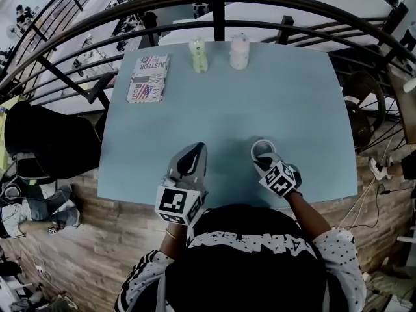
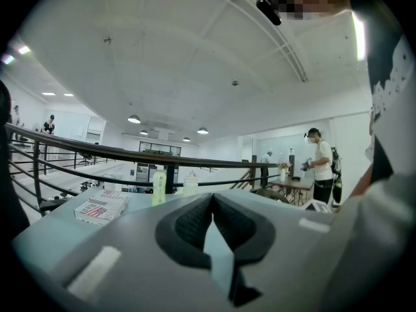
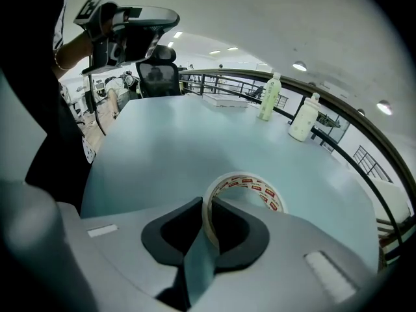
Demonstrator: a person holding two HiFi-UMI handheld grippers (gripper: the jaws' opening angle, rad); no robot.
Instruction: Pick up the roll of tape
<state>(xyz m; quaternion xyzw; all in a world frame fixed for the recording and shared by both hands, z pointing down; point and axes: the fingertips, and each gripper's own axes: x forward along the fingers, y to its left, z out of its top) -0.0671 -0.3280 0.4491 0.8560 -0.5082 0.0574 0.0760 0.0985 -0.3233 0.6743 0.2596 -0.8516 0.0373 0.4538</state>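
Note:
The roll of tape (image 1: 267,143), clear with red print, stands on edge on the pale blue table (image 1: 292,109) near its front edge. My right gripper (image 1: 262,156) points steeply down at it. In the right gripper view the two dark pads pinch the near wall of the roll of tape (image 3: 253,188), one inside the ring and one outside, so the right gripper (image 3: 207,210) is shut on it. My left gripper (image 1: 197,149) hovers to the left of the tape, held about level, its jaws together with nothing between them (image 2: 212,200).
At the table's far side lie a printed box (image 1: 149,78), a green bottle (image 1: 197,54) and a white bottle (image 1: 239,51). A dark curved railing (image 1: 221,25) runs behind the table. A black chair (image 1: 45,138) stands at left. A person (image 2: 322,164) stands far off.

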